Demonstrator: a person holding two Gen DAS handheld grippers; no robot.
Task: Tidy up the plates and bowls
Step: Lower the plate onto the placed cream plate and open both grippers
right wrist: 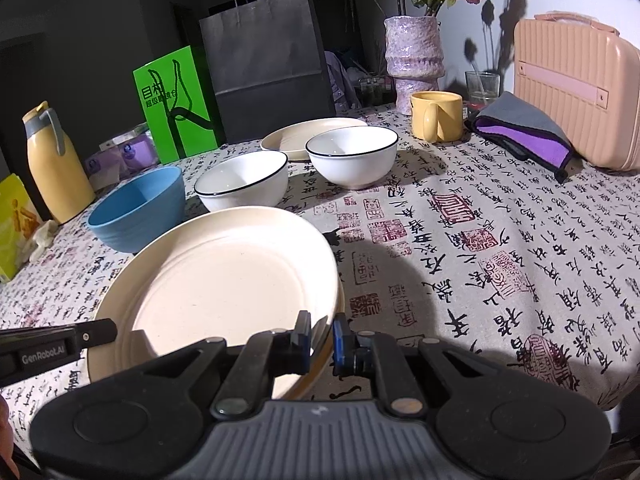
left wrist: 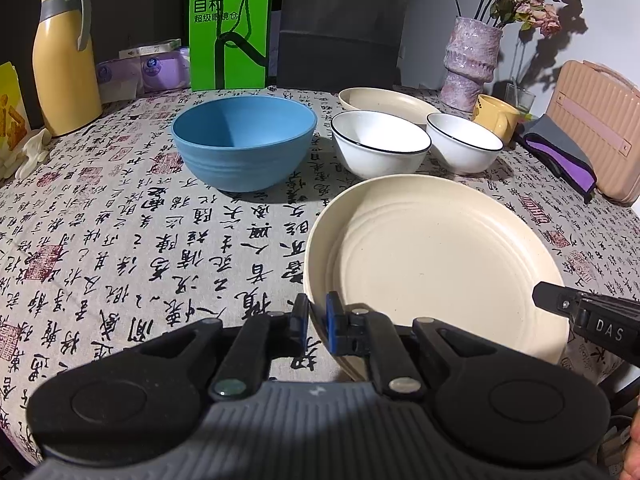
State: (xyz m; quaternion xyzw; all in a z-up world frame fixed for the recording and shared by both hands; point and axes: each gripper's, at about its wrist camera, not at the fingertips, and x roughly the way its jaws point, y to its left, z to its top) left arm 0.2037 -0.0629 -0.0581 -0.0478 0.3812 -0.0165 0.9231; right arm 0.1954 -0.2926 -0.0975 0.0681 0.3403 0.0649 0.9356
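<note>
The left gripper (left wrist: 318,322) is black, with a grey ribbed body at the back and two round black bumps on its sides. One finger has a blue pad (left wrist: 333,326); the other looks dark. Small silver and dark round pins sit on its arms. The right gripper (right wrist: 322,340) looks the same. Its side says "DAS" in white letters. The left one's side says "GenRobot.AI".

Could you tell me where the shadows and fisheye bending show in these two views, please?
Left wrist view: the tablecloth edge bows, and the blue bowl casts a short shadow. Right wrist view: a large dark shadow covers the cloth right of the cream plate, and flower shadows mark the wall.
</note>
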